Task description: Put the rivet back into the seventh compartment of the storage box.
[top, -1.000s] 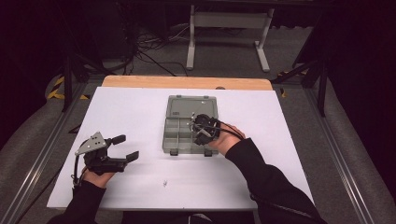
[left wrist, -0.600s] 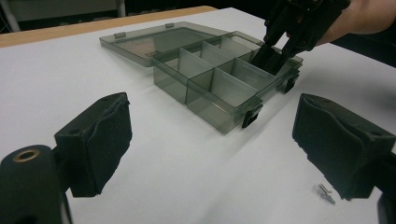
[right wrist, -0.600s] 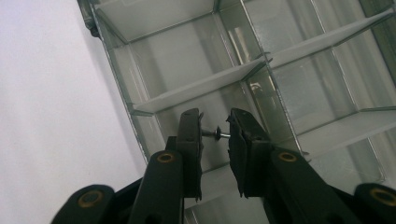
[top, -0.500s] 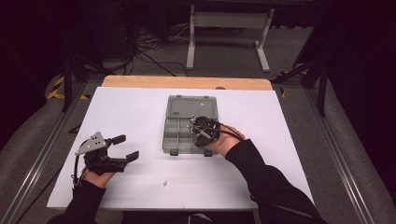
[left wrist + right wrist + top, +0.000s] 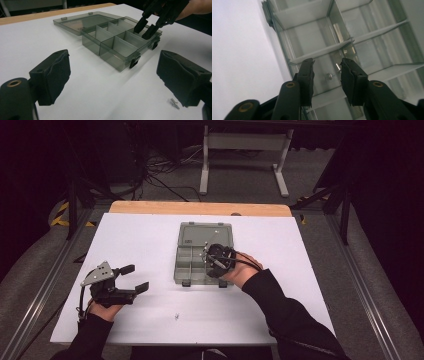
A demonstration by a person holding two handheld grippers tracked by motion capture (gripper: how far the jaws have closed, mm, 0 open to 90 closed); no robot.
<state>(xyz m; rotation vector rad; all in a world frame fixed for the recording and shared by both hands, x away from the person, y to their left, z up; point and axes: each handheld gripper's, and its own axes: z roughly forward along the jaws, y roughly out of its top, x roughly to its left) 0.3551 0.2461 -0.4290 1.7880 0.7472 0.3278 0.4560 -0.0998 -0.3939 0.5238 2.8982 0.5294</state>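
On the left of the bench (image 5: 150,235), the left gripper (image 5: 131,279) rests with its fingers (image 5: 51,75) spread wide and nothing between them, pointed toward the box. Just ahead of it, on the bare white surface, lies a small loose screw (image 5: 175,103), seen in the high view as a speck near the front edge (image 5: 176,316). Further right stands the open compartment box (image 5: 192,265), its clear lid folded flat behind it. The right gripper (image 5: 327,75) hangs over a near-right compartment; its fingers (image 5: 307,75) have just been opening and now stand narrowly apart, with a screw (image 5: 329,75) lying on the compartment floor between them, not pinched. The step in hand looks like dropping a screw into its compartment. Next would likely be lifting the right gripper clear of the dividers, then going for the remaining screw on the bench, which calls for a fine, low pinch.
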